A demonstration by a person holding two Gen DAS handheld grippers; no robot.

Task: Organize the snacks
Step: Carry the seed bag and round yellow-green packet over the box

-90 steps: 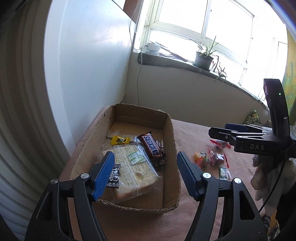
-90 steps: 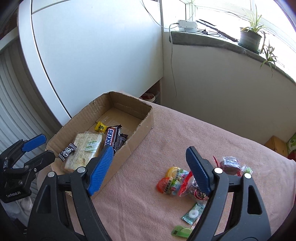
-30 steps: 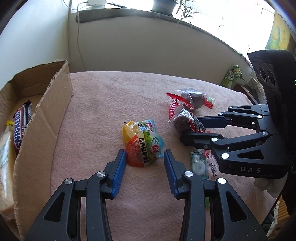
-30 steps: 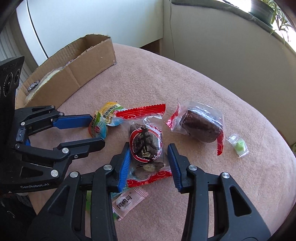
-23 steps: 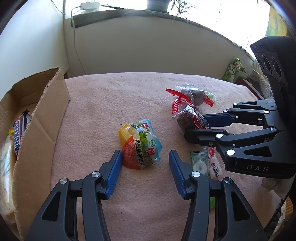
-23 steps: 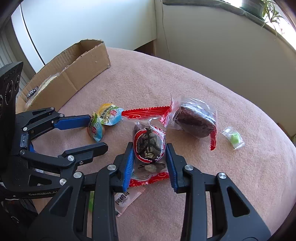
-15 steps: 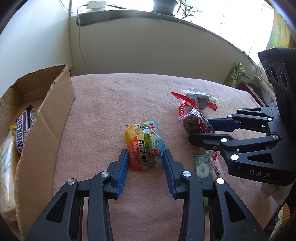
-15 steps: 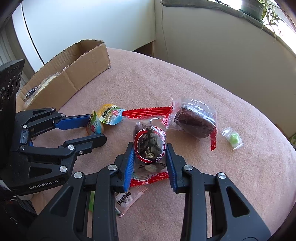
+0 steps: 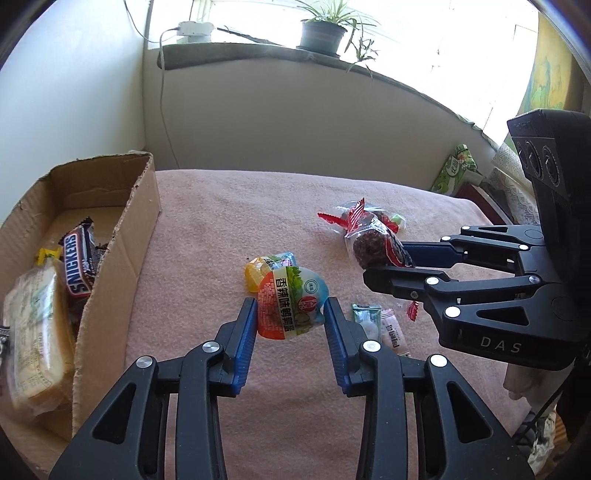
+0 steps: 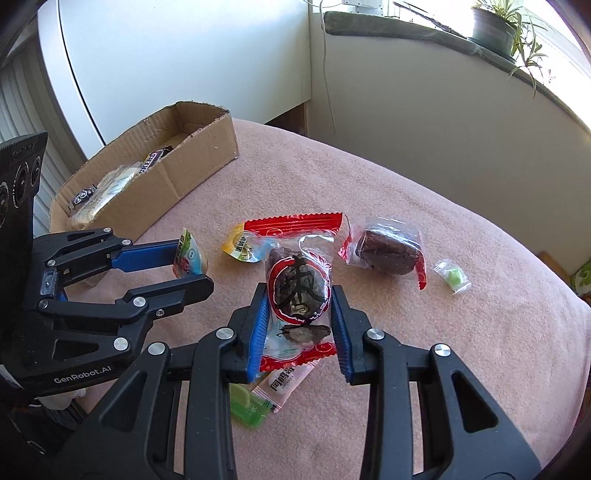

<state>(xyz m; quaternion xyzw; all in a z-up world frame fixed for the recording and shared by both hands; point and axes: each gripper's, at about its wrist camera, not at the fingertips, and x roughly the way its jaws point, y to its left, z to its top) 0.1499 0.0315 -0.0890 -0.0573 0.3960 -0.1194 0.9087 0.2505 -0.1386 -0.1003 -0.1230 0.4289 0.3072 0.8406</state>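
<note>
My left gripper (image 9: 290,314) is shut on an orange-and-green snack pouch (image 9: 290,304) and holds it just above the pink cloth; it also shows in the right wrist view (image 10: 186,256). My right gripper (image 10: 298,297) is shut on a clear red-printed pack of dark candied fruit (image 10: 297,291), lifted off the cloth; the pack shows in the left wrist view (image 9: 373,245). A yellow pouch (image 10: 242,247) lies between them. The cardboard box (image 9: 144,206) at the left holds a Snickers bar (image 9: 75,267) and a cracker pack (image 9: 33,332).
A wrapped brown cake (image 10: 388,251) and a small green candy (image 10: 453,277) lie to the right on the pink cloth (image 10: 424,206). Small green and pink sachets (image 10: 275,387) lie under my right gripper. A wall and a windowsill with a plant (image 9: 321,31) stand behind.
Both grippers came from near the box down to the snacks, closed on one pack each, and have now lifted them slightly off the cloth.
</note>
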